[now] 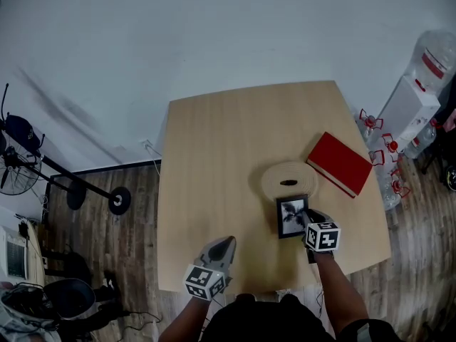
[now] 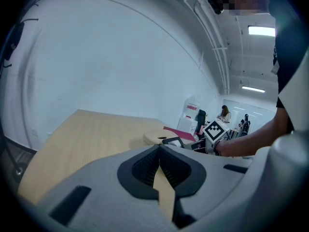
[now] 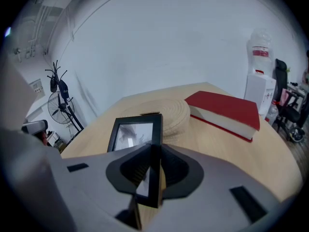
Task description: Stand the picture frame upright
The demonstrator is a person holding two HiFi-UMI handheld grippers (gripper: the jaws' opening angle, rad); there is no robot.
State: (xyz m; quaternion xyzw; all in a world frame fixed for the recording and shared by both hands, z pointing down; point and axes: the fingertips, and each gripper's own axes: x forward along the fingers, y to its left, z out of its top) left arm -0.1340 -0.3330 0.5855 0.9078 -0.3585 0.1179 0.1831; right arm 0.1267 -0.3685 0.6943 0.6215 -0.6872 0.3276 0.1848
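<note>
Left claw [image 2: 159, 149]: closed, nothing in it. It hovers over the counter [image 1: 214, 155] at 7 o'clock, near edge, well apart from the work.

Picture frame [image 1: 291, 216]: small, black, glazed, about 5 o'clock from counter centre. It's face up towards me, so not upright yet. Flat or tipped back, I can't tell.

Right claw [image 3: 152, 149]: clamped on the frame's right rail, pads on face and back.

Handling, my read:
- light and rigid, so one claw should carry it
- glass front is fragile and the moulding looks slick, so firm but not hard
- an edge grip on one rail lets it pivot, so I'd rotate slowly about the bottom edge
- rear stand isn't visible; without it open the frame probably tips

Woven mat [image 1: 274, 180]: round, dark slot at centre, at the frame's 12 o'clock. The frame's far edge sits at its near rim; contact unclear.

Red book [image 1: 340, 164]: closed, flat, at the mat's 2 o'clock, touching its rim or just beside it.

Containers: none on the counter. Water cooler [image 1: 410, 105] stands off the counter at 2 o'clock with a jug on top; fill level unreadable.
</note>
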